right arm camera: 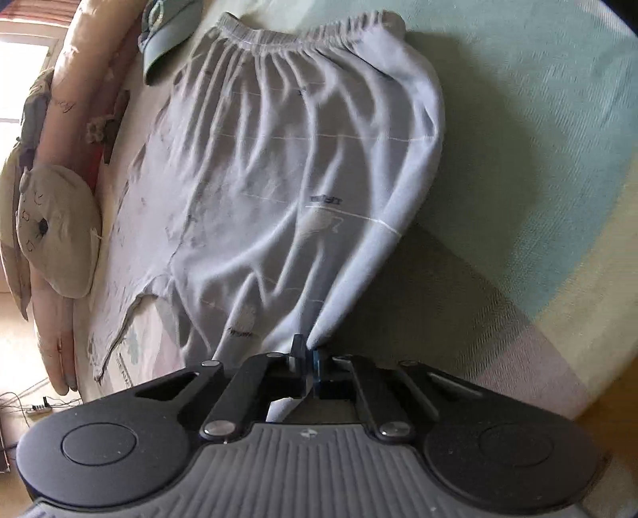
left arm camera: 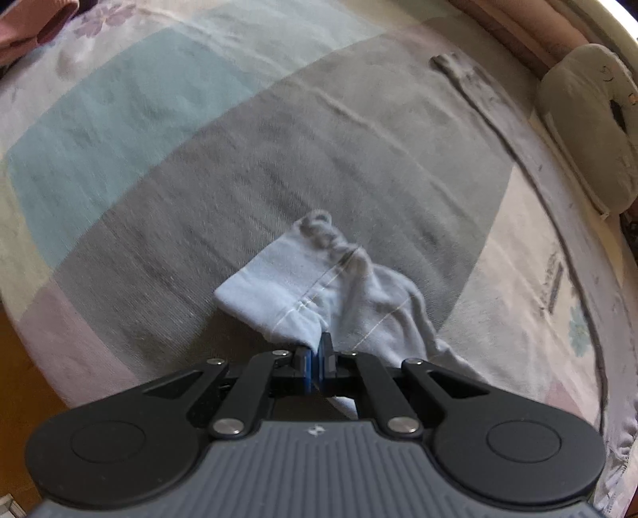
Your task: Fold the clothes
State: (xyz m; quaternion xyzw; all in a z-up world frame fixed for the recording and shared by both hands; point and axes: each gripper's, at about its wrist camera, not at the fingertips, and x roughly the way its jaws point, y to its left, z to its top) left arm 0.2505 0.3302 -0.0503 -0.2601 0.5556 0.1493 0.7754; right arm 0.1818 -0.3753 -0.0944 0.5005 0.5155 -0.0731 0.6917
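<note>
The pale grey shorts [right arm camera: 287, 167] lie partly spread on the bed [right arm camera: 538, 119], waistband at the far end just beside a grey-green cap [right arm camera: 159, 44], near edge lifted. Both hand-held grippers are pinched onto cloth: the right one [right arm camera: 309, 350] on a gathered fold at the near hem, the left one [left arm camera: 317, 346] on a hemmed corner. The fabric looks thin, light and limp, so it should sag and wrinkle between grips; hems and the waistband seem the firmest holds. Only the right view shows the waistband and whole panel; only the left shows the stitched corner with its bunched edge, and a pink garment [left arm camera: 24, 28] far off.
</note>
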